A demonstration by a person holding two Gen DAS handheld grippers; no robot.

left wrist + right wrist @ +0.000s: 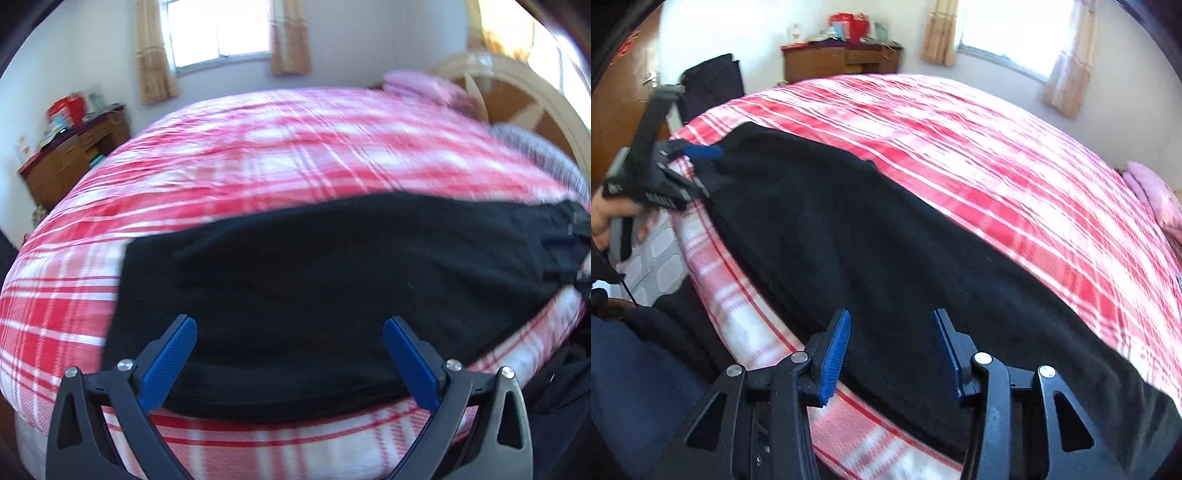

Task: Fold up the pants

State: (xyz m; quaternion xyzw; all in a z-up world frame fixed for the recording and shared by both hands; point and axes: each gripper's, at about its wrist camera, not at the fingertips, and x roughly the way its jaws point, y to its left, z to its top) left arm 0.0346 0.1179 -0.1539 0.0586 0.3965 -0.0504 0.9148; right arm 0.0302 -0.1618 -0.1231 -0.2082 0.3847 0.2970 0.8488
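Pants show a hand only from the right.

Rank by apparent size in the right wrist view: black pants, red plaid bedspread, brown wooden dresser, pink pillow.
1. Red plaid bedspread and black pants: near equal, and the pants lie closer to the camera, so unranked.
2. Brown wooden dresser.
3. Pink pillow, cut off by the frame edge.
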